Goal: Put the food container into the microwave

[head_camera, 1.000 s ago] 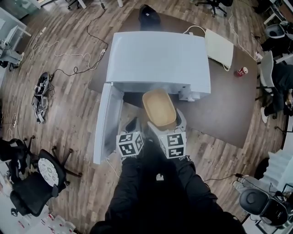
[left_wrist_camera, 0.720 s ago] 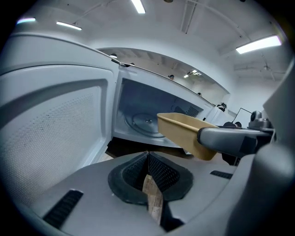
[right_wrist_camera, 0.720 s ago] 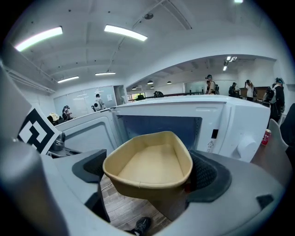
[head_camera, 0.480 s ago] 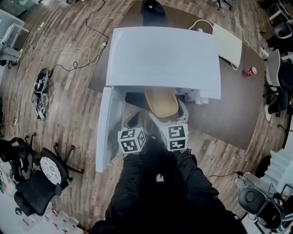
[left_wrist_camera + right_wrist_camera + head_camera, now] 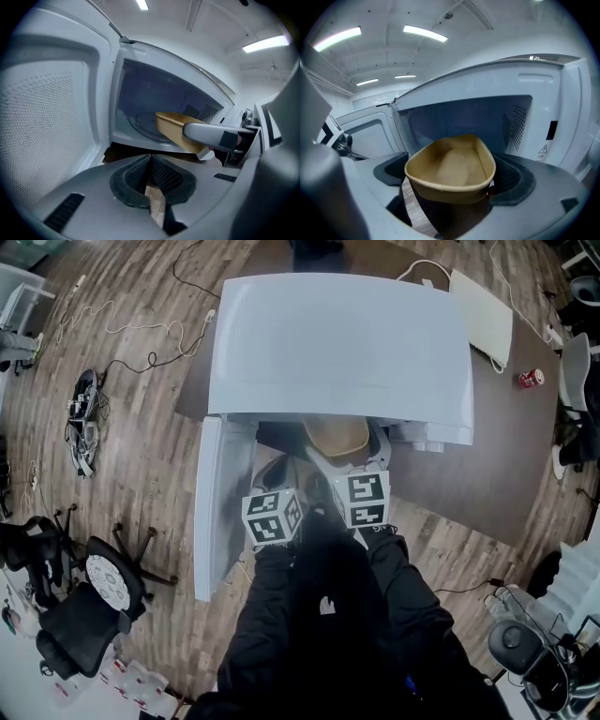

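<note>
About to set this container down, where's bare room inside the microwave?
The turntable is bare, bordered by the back and left walls of the microwave. The opening's right side is crowded by the food container in the right hand-held gripper. The left hand-held gripper sits by the open door.

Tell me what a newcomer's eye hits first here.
The big white microwave on the dark table, its door swung open to the left. Then the tan food container, empty, clamped in the jaws of the right gripper at the mouth of the cavity; the left gripper sits beside it, jaws together on nothing.
</note>
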Demonstrator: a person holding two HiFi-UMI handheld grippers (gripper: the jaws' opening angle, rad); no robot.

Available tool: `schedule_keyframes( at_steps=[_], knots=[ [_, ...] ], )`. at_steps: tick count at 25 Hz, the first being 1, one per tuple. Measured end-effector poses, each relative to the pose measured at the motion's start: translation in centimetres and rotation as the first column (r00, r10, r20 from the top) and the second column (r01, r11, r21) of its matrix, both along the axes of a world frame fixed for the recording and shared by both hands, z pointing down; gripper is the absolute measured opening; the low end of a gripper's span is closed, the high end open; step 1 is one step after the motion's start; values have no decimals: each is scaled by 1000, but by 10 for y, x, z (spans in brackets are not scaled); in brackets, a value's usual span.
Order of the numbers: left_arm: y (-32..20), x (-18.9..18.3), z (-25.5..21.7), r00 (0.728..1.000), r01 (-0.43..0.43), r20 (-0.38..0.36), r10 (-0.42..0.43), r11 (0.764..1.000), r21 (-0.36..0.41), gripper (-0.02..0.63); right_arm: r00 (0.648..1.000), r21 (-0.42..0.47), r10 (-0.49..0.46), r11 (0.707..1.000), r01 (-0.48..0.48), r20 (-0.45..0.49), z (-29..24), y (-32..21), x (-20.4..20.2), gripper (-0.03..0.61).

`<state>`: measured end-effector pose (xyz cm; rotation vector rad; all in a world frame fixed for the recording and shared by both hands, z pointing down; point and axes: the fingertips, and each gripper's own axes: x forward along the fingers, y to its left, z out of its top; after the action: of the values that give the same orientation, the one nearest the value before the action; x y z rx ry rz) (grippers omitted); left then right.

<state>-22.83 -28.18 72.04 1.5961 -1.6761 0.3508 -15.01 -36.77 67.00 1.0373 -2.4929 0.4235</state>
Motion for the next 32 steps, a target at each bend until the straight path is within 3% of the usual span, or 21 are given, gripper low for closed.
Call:
schedule_keyframes(
  at_steps=[22, 32],
  knots=[
    [-18, -19, 28, 1000, 21, 8, -21, 1000, 4, 35, 1000, 0, 26, 1000, -26, 17, 52, -31, -21, 566],
    [-25, -16, 28, 1000, 24, 12, -25, 1000, 7, 34, 1000, 18, 20, 1000, -20, 17, 52, -39, -26, 568]
  ],
)
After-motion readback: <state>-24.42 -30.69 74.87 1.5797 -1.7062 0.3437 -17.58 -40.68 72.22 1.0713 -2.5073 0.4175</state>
